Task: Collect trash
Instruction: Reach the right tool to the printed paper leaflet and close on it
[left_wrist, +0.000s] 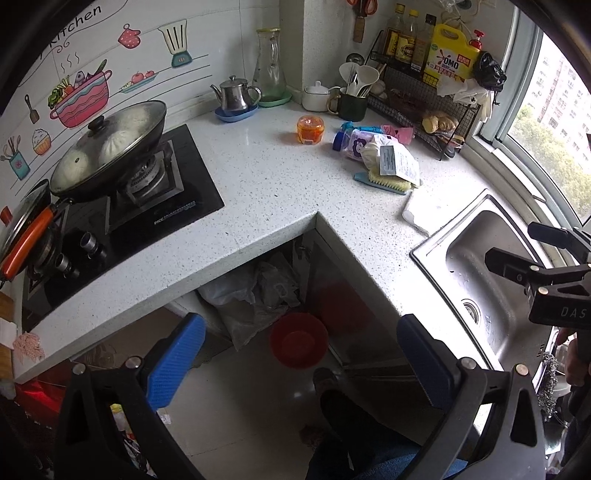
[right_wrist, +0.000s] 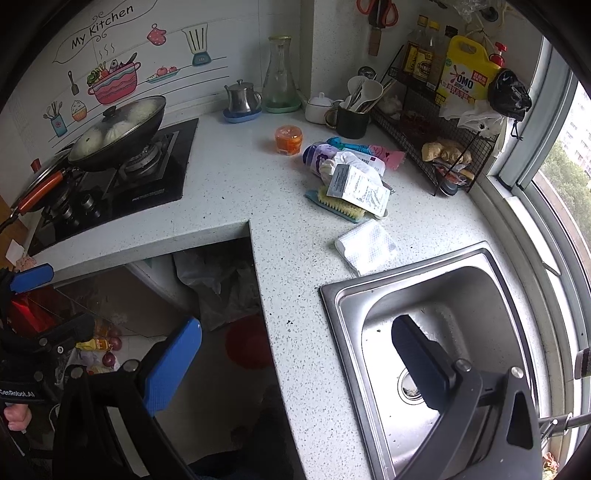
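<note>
Right wrist view: speckled counter bends around steel sink; window right.

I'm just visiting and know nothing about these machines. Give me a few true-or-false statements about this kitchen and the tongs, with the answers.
1. Both the left tongs and the right tongs are open and hold nothing. True.
2. The wok on the stove has no lid. False: a glass lid covers it, with white buns visible underneath.
3. A folded white cloth lies on the counter beside the sink. True.
4. The scrub brush lies inside the sink. False: it lies on the counter, partly under a printed paper packet.
5. The orange-lidded jar stands upright on the counter. True.
</note>
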